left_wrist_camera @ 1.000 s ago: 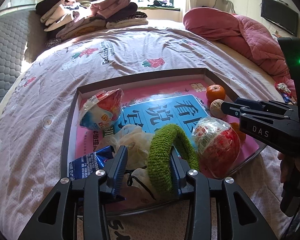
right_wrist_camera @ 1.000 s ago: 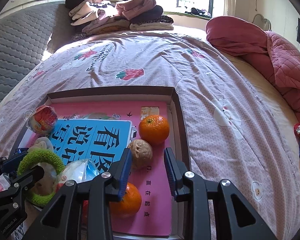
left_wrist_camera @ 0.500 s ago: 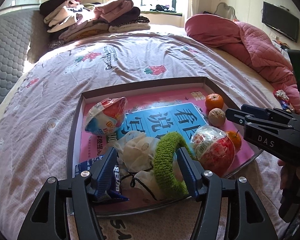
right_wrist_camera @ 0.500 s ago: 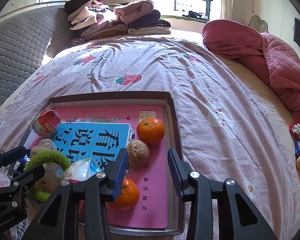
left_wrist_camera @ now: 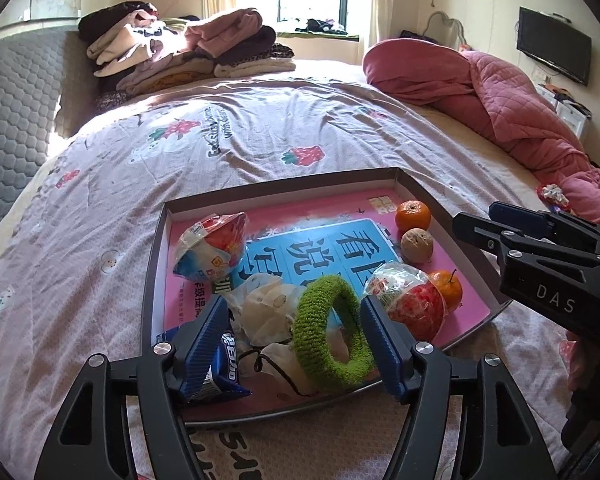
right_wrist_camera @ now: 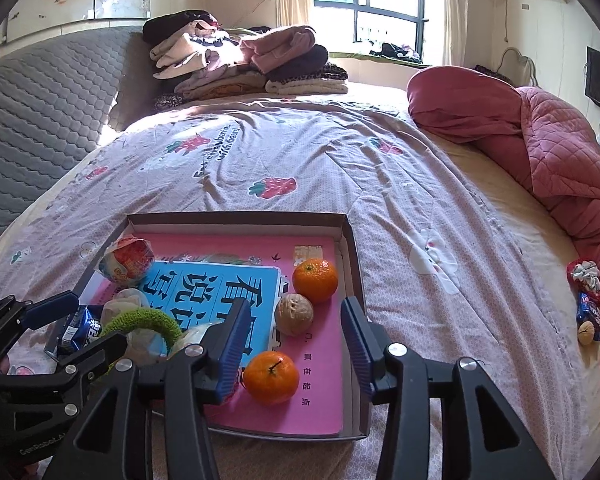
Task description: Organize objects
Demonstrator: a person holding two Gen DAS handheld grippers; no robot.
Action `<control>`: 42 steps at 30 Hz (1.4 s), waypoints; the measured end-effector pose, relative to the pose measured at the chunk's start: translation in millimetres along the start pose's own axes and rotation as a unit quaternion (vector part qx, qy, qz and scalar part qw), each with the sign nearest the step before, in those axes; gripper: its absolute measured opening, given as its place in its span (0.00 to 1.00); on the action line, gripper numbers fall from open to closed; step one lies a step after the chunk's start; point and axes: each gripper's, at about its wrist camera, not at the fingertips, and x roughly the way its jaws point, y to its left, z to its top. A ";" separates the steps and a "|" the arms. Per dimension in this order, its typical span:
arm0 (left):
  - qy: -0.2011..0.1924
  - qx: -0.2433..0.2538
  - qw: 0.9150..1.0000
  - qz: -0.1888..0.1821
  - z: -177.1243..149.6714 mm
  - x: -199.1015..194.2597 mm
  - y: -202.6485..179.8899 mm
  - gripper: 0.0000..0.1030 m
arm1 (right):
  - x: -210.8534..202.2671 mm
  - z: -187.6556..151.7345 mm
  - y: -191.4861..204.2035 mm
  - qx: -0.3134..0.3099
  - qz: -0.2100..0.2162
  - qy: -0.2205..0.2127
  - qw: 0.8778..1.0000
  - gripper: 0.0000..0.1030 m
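My left tongs [left_wrist_camera: 292, 344] are opening over the green ring [left_wrist_camera: 332, 334], which lies free in the box [left_wrist_camera: 284, 196] on the bed; my right tongs [right_wrist_camera: 294, 338] are opening too, empty, above the near orange [right_wrist_camera: 271, 376]; I judge both drops done; next I fetch the strays beside the pink quilt [right_wrist_camera: 556, 152].

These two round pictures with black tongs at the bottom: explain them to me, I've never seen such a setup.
No robot here: a person holds a two-fingered tool in each hand, each with a wide-angle camera looking along its fingers. One picture is from the left tongs, the other from the right tongs; each tool shows at the edge of the other's picture. On the bed lies a shallow box holding a pink and blue book, two tangerines, a walnut, wrapped snacks and a green knitted ring. Both tongs are opening. The ring stands between the left fingers, seemingly unpinched; the right tongs hold nothing.
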 end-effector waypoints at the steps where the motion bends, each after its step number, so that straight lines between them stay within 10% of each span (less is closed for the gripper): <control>1: -0.001 0.000 1.000 0.000 0.5 -2.1 0.2 0.69 | -2.5 0.3 1.0 -0.001 -0.001 -0.002 1.000 0.46; 42: -0.061 -0.037 0.995 0.069 -6.9 -108.2 4.2 0.75 | -131.8 -1.8 18.5 -0.004 -0.002 -0.082 0.997 0.60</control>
